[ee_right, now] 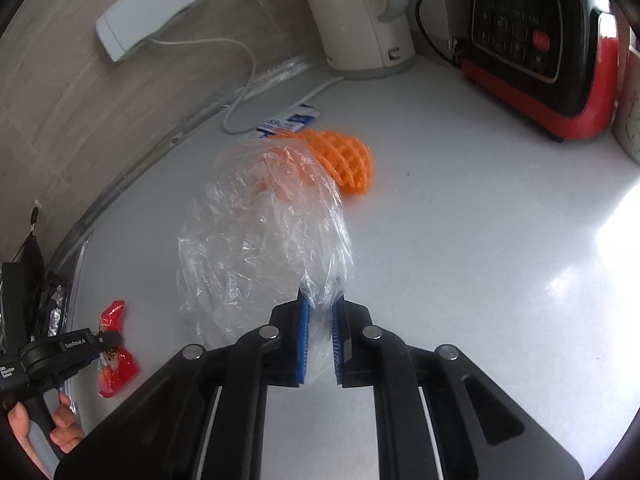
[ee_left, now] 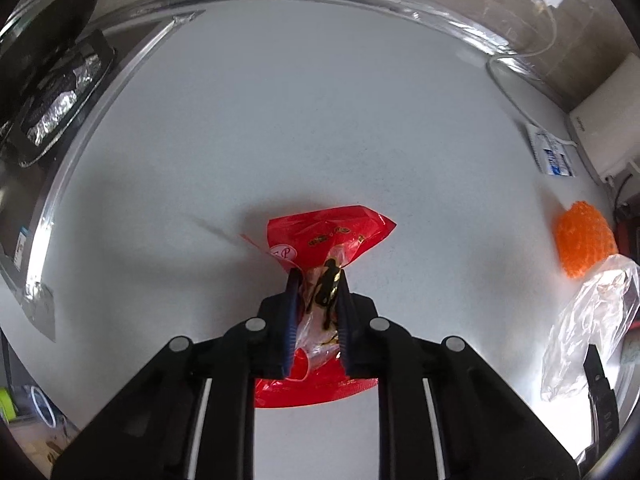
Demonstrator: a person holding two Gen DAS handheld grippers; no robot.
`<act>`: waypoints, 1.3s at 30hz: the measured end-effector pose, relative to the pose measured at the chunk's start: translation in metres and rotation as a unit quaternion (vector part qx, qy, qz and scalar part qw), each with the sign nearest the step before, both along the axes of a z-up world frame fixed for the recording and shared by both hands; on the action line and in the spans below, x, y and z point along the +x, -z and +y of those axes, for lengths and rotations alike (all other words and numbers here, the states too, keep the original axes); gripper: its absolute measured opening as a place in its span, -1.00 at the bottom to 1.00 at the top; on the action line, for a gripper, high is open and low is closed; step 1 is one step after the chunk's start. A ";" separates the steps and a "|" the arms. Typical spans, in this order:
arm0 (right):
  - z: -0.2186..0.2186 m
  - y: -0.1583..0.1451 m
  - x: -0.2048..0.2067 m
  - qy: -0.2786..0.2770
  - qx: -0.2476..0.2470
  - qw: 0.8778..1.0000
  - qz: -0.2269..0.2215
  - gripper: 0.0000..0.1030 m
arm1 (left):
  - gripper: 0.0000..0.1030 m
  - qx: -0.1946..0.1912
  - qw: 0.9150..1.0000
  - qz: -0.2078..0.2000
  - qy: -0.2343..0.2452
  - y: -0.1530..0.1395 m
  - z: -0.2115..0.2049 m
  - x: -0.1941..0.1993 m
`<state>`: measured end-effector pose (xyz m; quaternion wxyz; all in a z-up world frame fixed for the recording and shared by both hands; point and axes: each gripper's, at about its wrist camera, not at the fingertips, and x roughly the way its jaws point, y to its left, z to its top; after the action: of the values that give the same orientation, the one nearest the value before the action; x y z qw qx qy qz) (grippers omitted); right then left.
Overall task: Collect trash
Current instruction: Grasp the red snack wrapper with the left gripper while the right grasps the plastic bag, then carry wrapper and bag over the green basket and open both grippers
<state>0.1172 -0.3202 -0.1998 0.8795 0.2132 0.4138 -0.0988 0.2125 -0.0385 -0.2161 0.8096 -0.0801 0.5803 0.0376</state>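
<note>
Left wrist view: left gripper (ee_left: 318, 276) reaches forward over the white counter (ee_left: 280, 120), pinching a red wrapper (ee_left: 328, 236), whose print is partly hidden. Right gripper (ee_right: 320, 300) clamps a clear plastic bag (ee_right: 256, 248), veiling the far orange foam net (ee_right: 344, 160).

Crinkled glossy red plastic snack wrapper (ee_left: 332, 236) with a clear window, pinched between matt black plastic fingers with ribbed blue rubbery pads (ee_left: 291, 312) of the left gripper (ee_left: 318, 280). Thin clear plastic bag (ee_right: 260, 240) — wrinkled, shiny — in the right gripper (ee_right: 320, 300); orange foam mesh sleeve (ee_right: 344, 160) looks soft, matt. Smooth pale grey countertop (ee_right: 460, 240) — semi-gloss, glare patches; crumpled silver foil (ee_left: 60, 100) at the left.
</note>
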 end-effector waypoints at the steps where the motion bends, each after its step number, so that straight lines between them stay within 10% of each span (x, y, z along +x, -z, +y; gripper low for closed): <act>1: 0.003 -0.004 -0.004 -0.003 -0.004 1.000 -0.003 -0.80 | -0.68 -0.002 1.000 -0.005 0.006 -0.003 -0.002 -0.003; 16: 0.066 -0.030 -0.102 -0.079 -0.044 0.996 -0.011 -0.79 | -0.67 0.002 0.985 -0.097 0.139 -0.084 0.019 -0.116; 39: 0.145 0.014 -0.241 -0.222 -0.040 0.972 0.063 -0.74 | -0.66 0.006 0.983 -0.050 0.176 -0.054 0.054 -0.294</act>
<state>-0.1240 -0.1752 -0.2134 0.8595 0.0742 0.5010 0.0690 -0.0813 0.0153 -0.1625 0.8321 0.0261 0.5437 -0.1065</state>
